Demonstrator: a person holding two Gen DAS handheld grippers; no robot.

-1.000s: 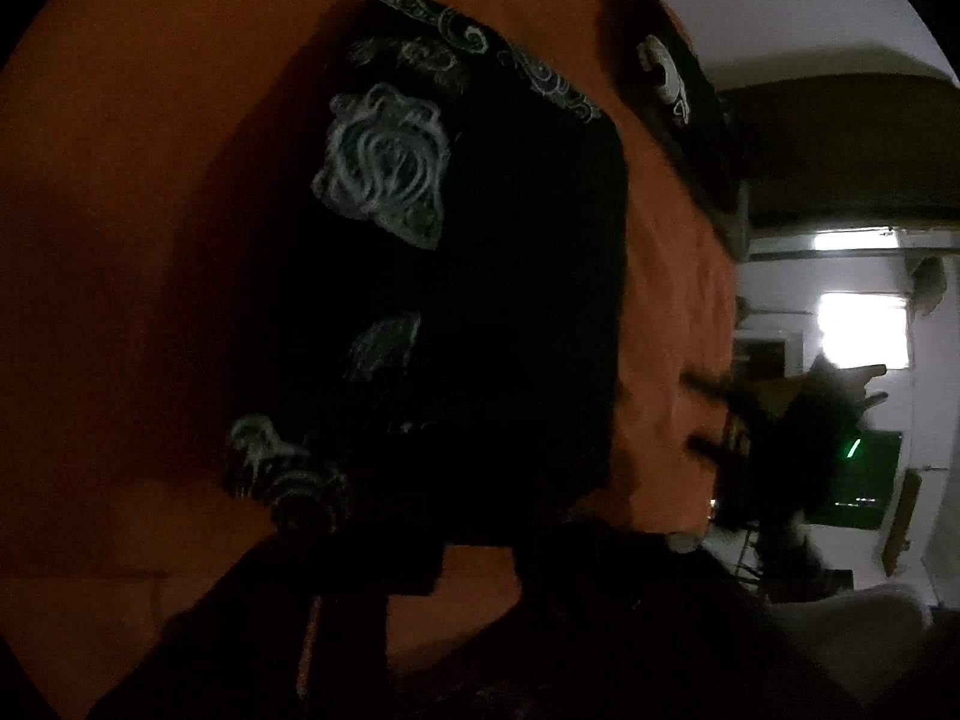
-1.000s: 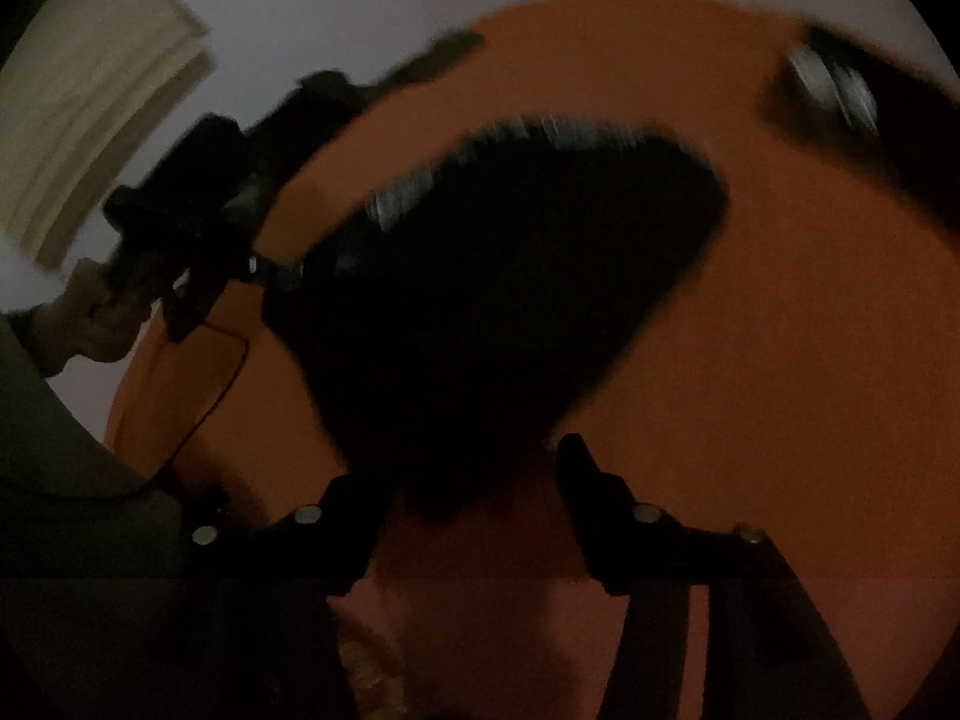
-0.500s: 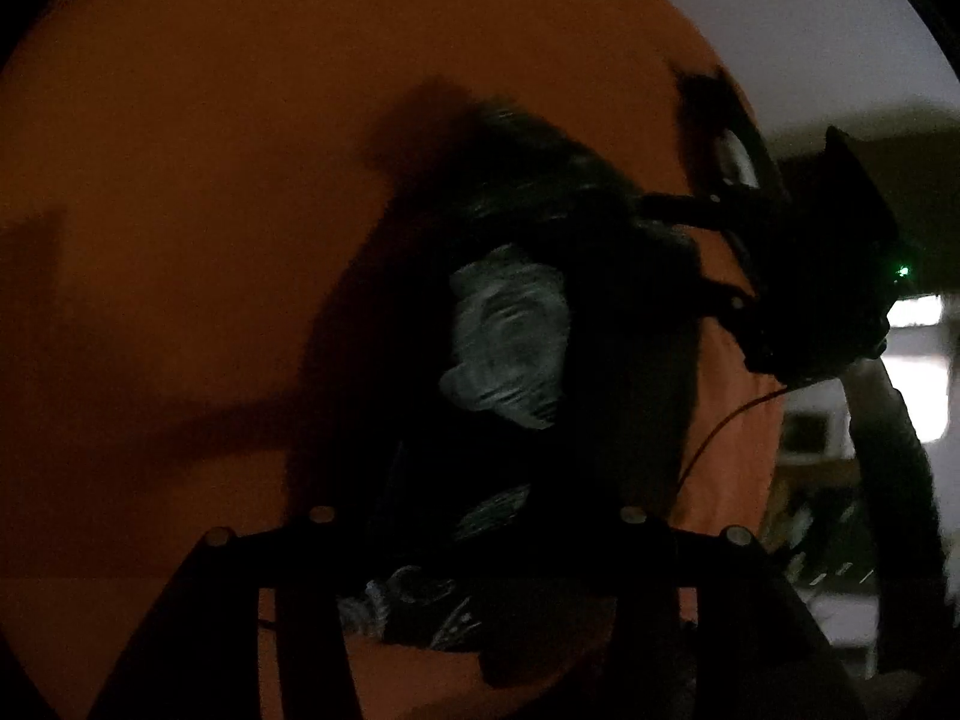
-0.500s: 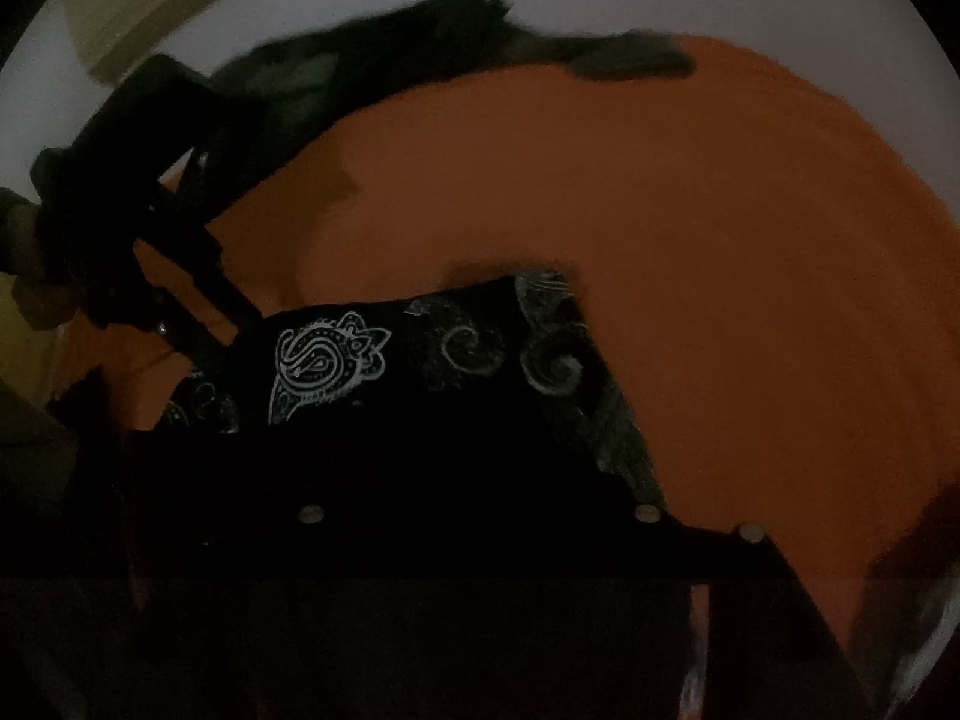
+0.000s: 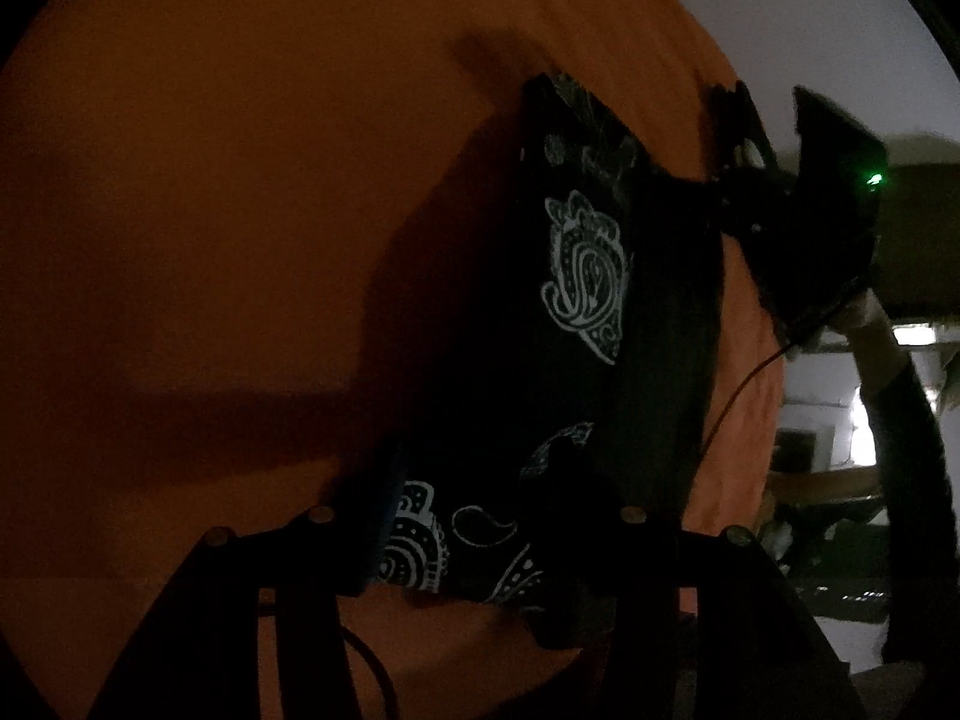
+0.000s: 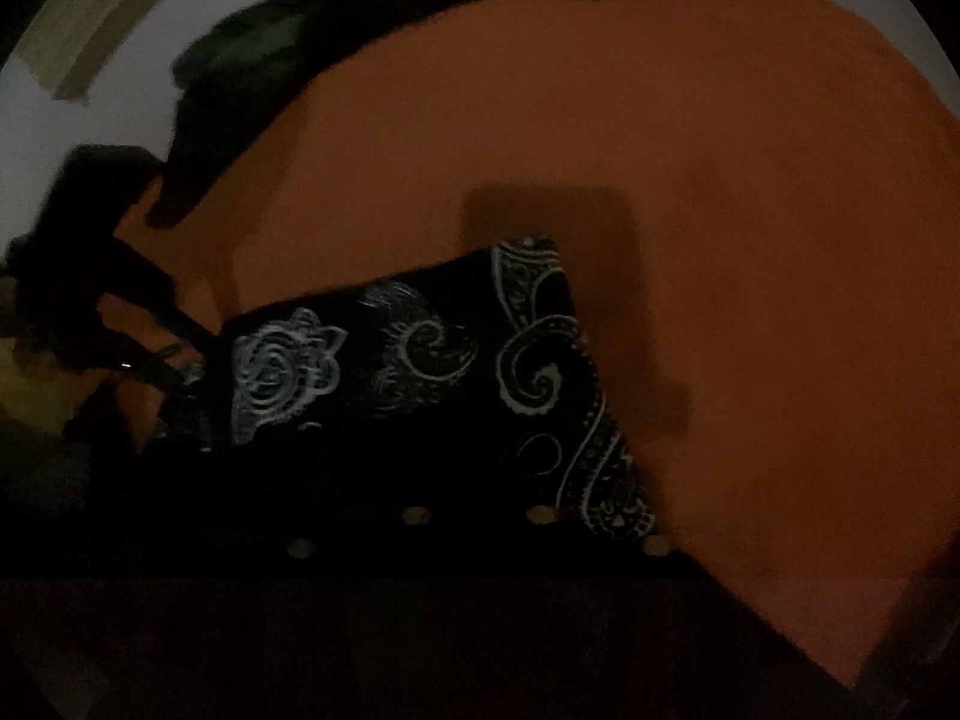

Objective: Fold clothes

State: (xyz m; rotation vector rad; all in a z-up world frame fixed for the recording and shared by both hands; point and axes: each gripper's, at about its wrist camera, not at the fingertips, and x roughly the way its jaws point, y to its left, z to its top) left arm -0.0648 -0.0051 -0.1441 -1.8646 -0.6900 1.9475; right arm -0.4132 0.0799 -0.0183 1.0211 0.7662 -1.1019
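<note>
A black cloth with white paisley print (image 5: 588, 276) lies folded on the orange cover (image 5: 210, 240). My left gripper (image 5: 468, 552) stands half open at the cloth's near end, and the patterned hem lies between its fingers (image 5: 360, 546). I cannot see the pads pressing it. My right gripper (image 5: 729, 180) is at the cloth's far right corner. In the right wrist view its fingers sit close together, shut on the cloth's (image 6: 420, 360) edge, with the fingertips (image 6: 480, 480) lost in the dark. The left gripper (image 6: 150, 348) shows at the cloth's other end.
Another dark garment (image 6: 420, 18) lies along the far edge of the orange cover (image 6: 750, 240). A person's dark sleeve (image 5: 906, 432) and a thin cable (image 5: 738, 384) hang behind the right gripper. A dim room lies beyond the cover's right edge.
The right gripper swept across to the cloth's corner and closed there. The left gripper's fingers spread wider around the near hem. The cloth now lies narrower, folded over.
</note>
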